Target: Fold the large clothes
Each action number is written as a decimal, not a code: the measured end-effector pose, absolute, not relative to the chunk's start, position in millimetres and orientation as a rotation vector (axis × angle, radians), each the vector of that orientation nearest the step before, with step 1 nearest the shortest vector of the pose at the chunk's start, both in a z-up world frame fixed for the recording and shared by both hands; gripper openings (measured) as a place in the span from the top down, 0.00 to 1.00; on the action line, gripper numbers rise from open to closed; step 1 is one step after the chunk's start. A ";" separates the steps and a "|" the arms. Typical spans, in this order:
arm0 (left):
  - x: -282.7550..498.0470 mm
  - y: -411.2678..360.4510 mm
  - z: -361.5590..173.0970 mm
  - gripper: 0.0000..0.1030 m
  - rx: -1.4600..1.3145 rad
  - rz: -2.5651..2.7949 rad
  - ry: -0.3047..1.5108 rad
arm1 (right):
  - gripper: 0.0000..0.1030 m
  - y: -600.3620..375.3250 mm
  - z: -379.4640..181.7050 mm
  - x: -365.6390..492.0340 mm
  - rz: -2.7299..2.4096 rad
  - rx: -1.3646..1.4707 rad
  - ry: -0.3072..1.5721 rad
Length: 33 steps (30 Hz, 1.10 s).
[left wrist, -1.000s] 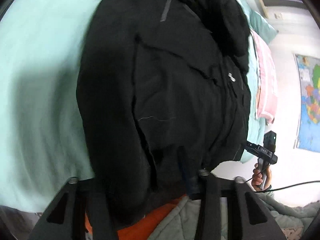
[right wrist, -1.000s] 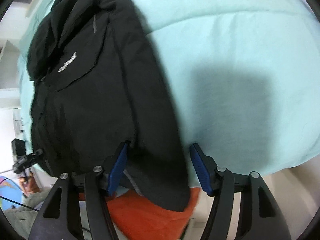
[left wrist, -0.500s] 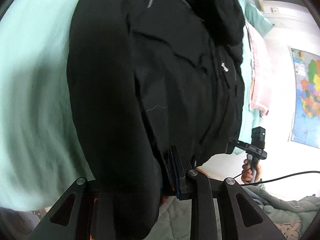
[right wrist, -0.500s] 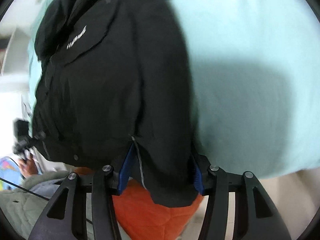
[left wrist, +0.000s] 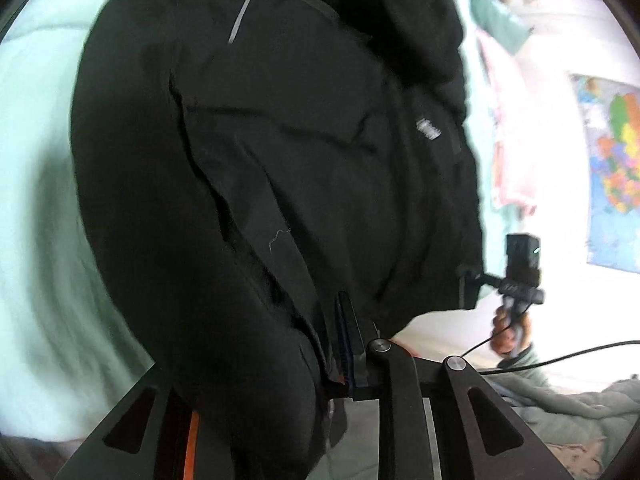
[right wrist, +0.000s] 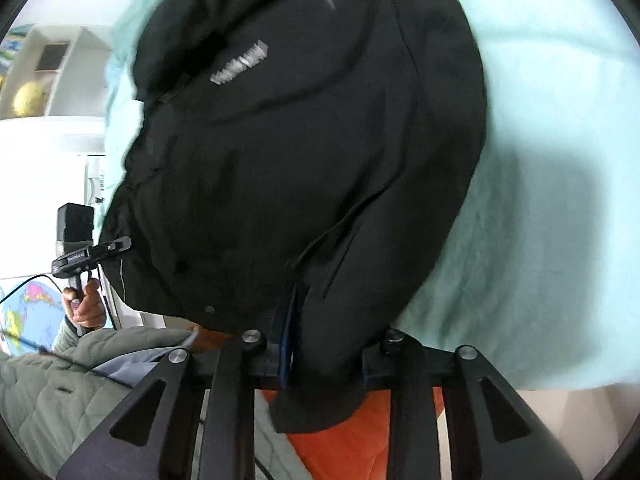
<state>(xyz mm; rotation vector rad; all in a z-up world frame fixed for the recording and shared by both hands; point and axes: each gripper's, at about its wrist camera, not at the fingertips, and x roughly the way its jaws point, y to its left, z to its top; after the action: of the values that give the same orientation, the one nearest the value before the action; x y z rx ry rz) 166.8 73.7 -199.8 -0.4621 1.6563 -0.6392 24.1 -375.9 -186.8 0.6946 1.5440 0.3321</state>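
Note:
A large black jacket (left wrist: 280,160) with a grey chest logo lies on a pale mint bed sheet (left wrist: 36,200); it also fills the right wrist view (right wrist: 300,160). My left gripper (left wrist: 304,364) is shut on the jacket's near hem; its left finger is hidden under the cloth. My right gripper (right wrist: 324,344) is shut on the hem at the other corner, with black cloth bunched between the blue pads. Each view shows the other gripper at the jacket's far corner: the right gripper (left wrist: 516,276) and the left gripper (right wrist: 80,248).
The mint sheet (right wrist: 540,160) spreads to the right of the jacket. An orange lining (right wrist: 352,440) hangs below the hem. A grey-green quilted sleeve (right wrist: 60,380) is at lower left. A wall map (left wrist: 612,168) and pink cloth (left wrist: 508,152) are at the right.
Both grippers have closed on the jacket's hem, which now bunches between the fingers, and the hem has lifted toward the cameras so the jacket fills more of each view.

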 end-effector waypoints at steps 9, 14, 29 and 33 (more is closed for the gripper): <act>199.5 86.6 -140.8 0.88 -0.494 -0.581 1.450 | 0.79 -386.7 -136.3 41.6 0.295 0.609 1.383; 245.3 115.4 -89.5 0.88 -0.649 -0.574 1.263 | 0.79 -410.2 -82.1 80.2 0.306 0.661 1.207; 382.8 122.1 -18.2 0.82 -0.762 -0.529 1.120 | 0.78 -443.1 44.3 261.5 0.224 0.698 0.914; 438.4 112.4 -52.8 0.81 -0.746 -0.466 1.200 | 0.77 -442.2 8.8 324.6 0.147 0.759 0.990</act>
<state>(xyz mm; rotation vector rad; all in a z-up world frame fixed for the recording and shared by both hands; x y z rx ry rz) 438.4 112.4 -52.8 -0.7457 1.2003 -0.4655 324.6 -442.2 8.8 0.7590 0.9899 0.1469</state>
